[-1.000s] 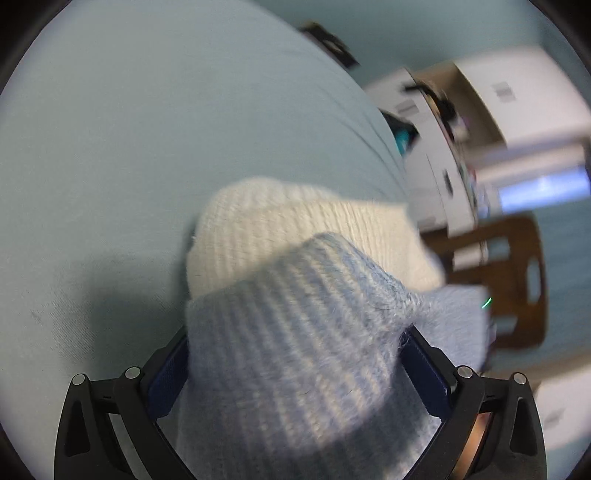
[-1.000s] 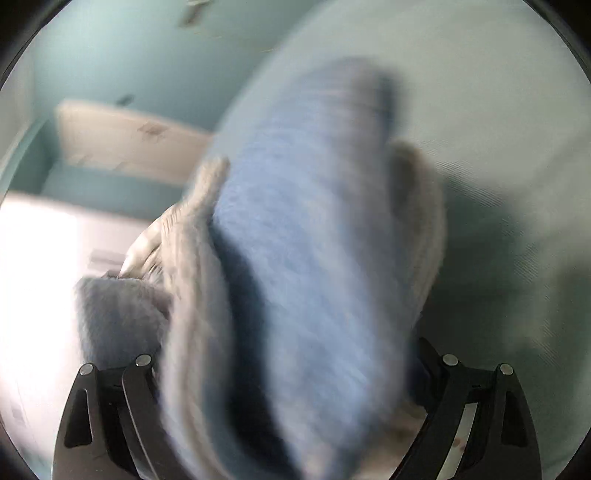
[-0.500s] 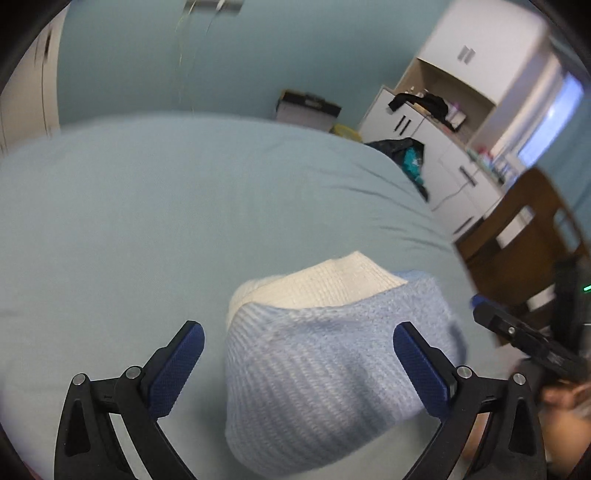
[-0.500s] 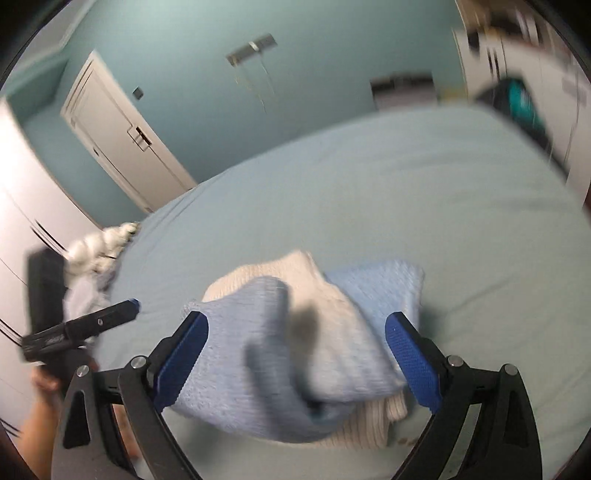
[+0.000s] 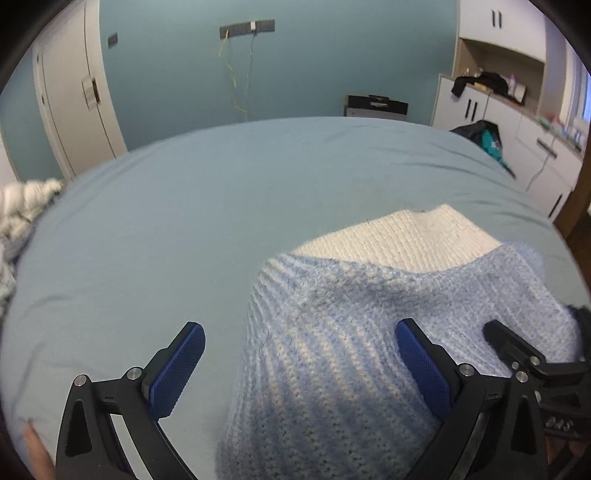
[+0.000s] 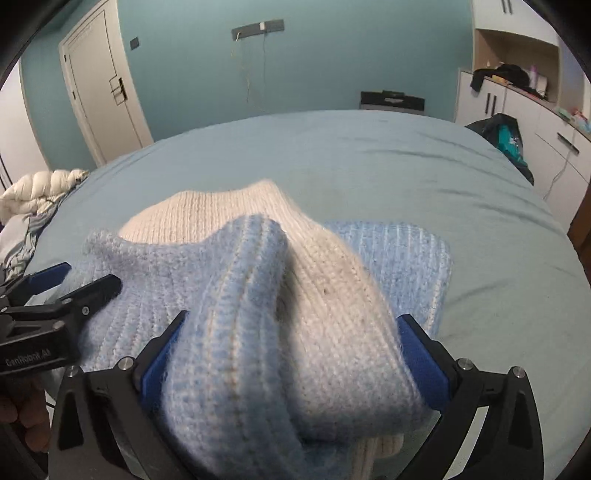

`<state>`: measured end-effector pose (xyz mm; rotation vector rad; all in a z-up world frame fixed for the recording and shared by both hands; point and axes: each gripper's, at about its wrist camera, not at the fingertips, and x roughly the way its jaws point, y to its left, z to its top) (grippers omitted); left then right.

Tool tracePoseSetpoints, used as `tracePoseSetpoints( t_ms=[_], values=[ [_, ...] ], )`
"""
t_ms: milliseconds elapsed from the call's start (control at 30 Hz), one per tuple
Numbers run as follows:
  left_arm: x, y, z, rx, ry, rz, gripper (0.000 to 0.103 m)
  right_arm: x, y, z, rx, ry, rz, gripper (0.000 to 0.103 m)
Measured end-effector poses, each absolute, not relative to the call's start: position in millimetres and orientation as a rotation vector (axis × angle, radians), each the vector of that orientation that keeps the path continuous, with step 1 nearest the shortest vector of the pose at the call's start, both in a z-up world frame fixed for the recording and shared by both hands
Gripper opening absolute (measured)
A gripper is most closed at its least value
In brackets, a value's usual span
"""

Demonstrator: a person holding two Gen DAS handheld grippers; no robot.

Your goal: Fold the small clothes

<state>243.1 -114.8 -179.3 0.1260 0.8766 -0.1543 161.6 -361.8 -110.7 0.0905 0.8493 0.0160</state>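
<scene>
Between right gripper [image 6: 291, 354] jaws, opening: raised fold of blue-and-cream knit sweater [image 6: 266, 295], pads beside it, no clear pinch. Left gripper [image 5: 299, 369] spread wide, empty, over sweater's edge. Sweater bunched on bed sheet [image 5: 184, 221]. Risk: loose fold springs open, bundle lopsided.

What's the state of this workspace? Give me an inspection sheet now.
Surface: light blue bed sheet, lightly creased.
Job's things: blue-and-cream knit sweater, bunched on the sheet.
Clutter: white puffy jacket at the left edge; dark bag at the right edge.
Grippers: left hand-held gripper open, sweater partly between its jaws; right hand-held gripper jaws opening, sweater between them.
Cables: wires hanging from the wall socket.
Surroundings: teal wall, door, white cabinets.
</scene>
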Motion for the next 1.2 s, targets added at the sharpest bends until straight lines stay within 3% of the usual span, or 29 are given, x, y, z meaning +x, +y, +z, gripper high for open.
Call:
tracePoseSetpoints(
  t_ms=[267, 367, 633, 800, 967, 1200],
  values=[
    [234.8, -132.5, -132.3, 0.262, 0.861, -0.096, 0.103, 150.2, -320.0, -93.9, 0.095, 0.924, -0.031, 0.102],
    [202.3, -119.9, -89.6, 0.300, 0.779, -0.015, 0.103, 127.4, -315.9, -51.0, 0.113, 0.928, -0.034, 0.102],
    [90.6, -88.8, 7.0, 0.280, 0.824, -0.125, 0.103, 2.0, -248.3, 50.3, 0.002, 0.887, 0.020, 0.102],
    [16.8, -61.0, 60.8, 0.228, 0.780, -0.087, 0.103, -59.3, -219.3, 78.5, 0.006, 0.877, 0.029, 0.102],
    [-24.1, -36.3, 72.7, 0.106, 0.811, -0.143, 0.103, -92.2, -205.9, 83.5, 0.014, 0.898, -0.013, 0.102],
    [-25.0, -25.7, 38.8, 0.108, 0.880, -0.198, 0.103, -102.0, -227.5, 62.7, 0.114, 0.849, -0.088, 0.102]
  ],
)
